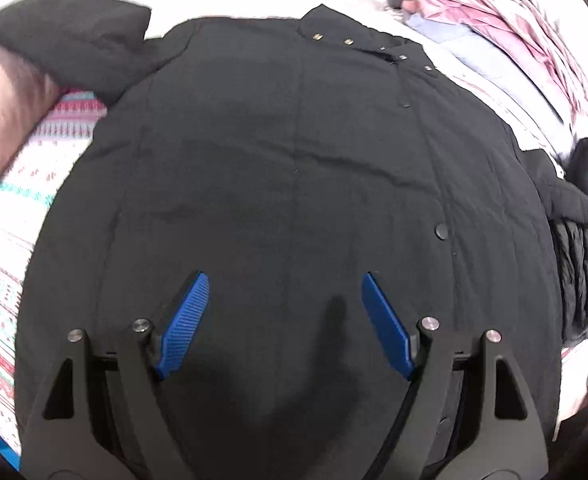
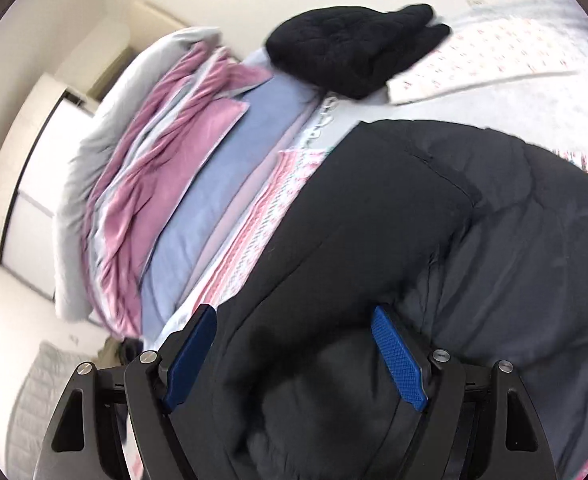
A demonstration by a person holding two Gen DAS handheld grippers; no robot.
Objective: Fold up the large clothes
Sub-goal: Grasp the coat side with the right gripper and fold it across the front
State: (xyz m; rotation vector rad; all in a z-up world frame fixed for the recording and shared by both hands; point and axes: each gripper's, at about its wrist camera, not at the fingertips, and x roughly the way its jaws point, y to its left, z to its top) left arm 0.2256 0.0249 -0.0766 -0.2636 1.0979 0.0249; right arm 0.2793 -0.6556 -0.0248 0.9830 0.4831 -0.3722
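the black coat (image 1: 294,184) lies spread front-up on the bed (image 1: 1,240), its snap placket running down from the collar, and it takes up most of the patterned sheet. it looks padded and soft, bulky rather than stiff, probably fairly heavy for a garment, with a smooth shell that may slide on itself; a pinch on a seam, a cuff or the hem edge should hold better than a grab at the puffy middle. the left hand-held gripper (image 1: 285,322) hovers over the lower front of the coat with its blue fingers wide apart and nothing between them. the right hand-held gripper (image 2: 294,354) is at the coat's sleeve side, jaws also spread wide, with a thick roll of the sleeve (image 2: 334,280) lying in the gap; the pads do not look pressed onto it, so i judge it not gripped yet. count: one coat to fold, two grippers, one sleeve flung outward from the coat on its far side (image 1: 65,40), one quilted dark garment (image 2: 354,48) beyond the collar, and one heap of bedding (image 2: 181,184) in pink, blue and grey beside the coat's sleeve side. the snaps i can make out near the collar number about five, plus two dark ones lower on the placket.
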